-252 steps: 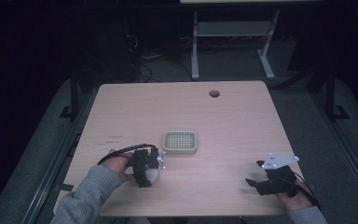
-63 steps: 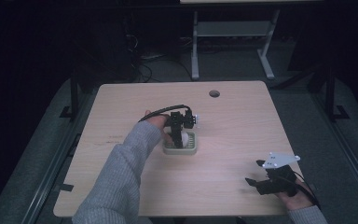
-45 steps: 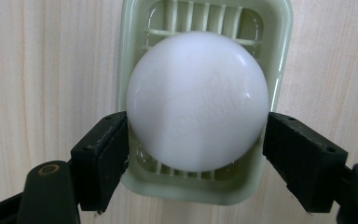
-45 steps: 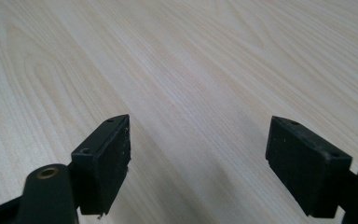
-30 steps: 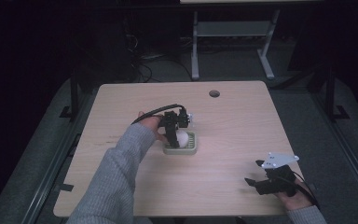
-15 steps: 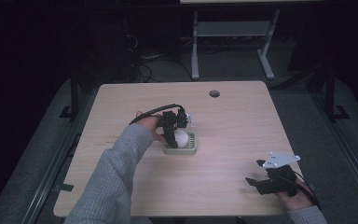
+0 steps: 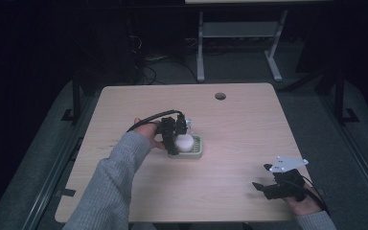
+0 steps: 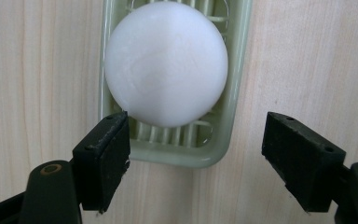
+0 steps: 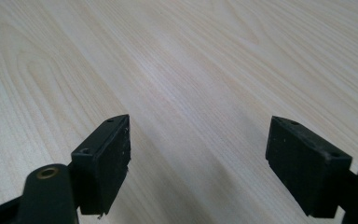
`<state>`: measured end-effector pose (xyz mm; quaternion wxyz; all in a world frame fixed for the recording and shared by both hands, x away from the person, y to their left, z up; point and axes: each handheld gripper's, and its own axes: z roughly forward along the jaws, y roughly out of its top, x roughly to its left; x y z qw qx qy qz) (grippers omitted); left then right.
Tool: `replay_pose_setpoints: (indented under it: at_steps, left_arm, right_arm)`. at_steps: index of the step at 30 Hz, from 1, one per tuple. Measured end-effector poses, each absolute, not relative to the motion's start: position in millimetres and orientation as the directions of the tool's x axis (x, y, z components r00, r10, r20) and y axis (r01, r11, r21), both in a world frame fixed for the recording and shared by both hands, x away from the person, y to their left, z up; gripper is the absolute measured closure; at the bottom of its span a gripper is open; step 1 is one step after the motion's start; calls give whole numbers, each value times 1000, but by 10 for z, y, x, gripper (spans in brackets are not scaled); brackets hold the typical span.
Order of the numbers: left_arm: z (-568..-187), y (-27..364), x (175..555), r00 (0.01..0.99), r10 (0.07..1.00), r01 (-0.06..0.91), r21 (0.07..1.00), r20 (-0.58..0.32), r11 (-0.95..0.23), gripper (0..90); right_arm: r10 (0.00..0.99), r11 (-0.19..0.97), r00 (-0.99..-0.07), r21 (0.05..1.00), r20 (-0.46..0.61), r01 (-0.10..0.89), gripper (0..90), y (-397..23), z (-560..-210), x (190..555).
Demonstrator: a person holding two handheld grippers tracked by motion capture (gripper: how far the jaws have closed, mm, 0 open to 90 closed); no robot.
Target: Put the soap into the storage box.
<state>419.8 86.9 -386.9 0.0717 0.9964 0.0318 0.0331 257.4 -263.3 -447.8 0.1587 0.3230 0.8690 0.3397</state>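
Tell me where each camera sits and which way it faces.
High view: above the person's side, looking forward and down at the table; sleeve and both hands show.
Left gripper view: on the left claw, looking down at the soap in the dish; the high view shows them too.
Right gripper view: on the right claw, facing bare table.

Left gripper [image 7: 176, 136] extended forward on outstretched arm, jaws spread wide. Right gripper [image 7: 268, 184] held low near body, jaws spread wide.

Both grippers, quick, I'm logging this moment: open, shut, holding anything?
Left gripper: open, jaws apart just short of the round white soap lying in the pale green plastic dish.
Right gripper: open, empty.
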Motion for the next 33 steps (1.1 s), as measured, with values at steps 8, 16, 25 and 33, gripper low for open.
replay_pose_setpoints:
  at_steps: [8,16,25,33]
  left_arm:
    - [-3837,937,4133,996,73,64,145,59,-987,234]
    - [-3808,969,4057,996,55,44,139,74,-989,234]
    - [-3761,1016,3938,996,42,30,148,78,-988,235]
    - [-3756,1126,3835,996,43,30,159,79,-987,235]
  right_arm:
    - [670,562,-740,692,-57,454,215,-2629,-4480,2575]
    - [671,561,-739,691,-57,456,215,-2631,-4480,2574]
    - [674,560,-736,690,-59,458,215,-2631,-4478,2574]
    - [677,560,-734,689,-60,460,215,-2623,-4480,2576]
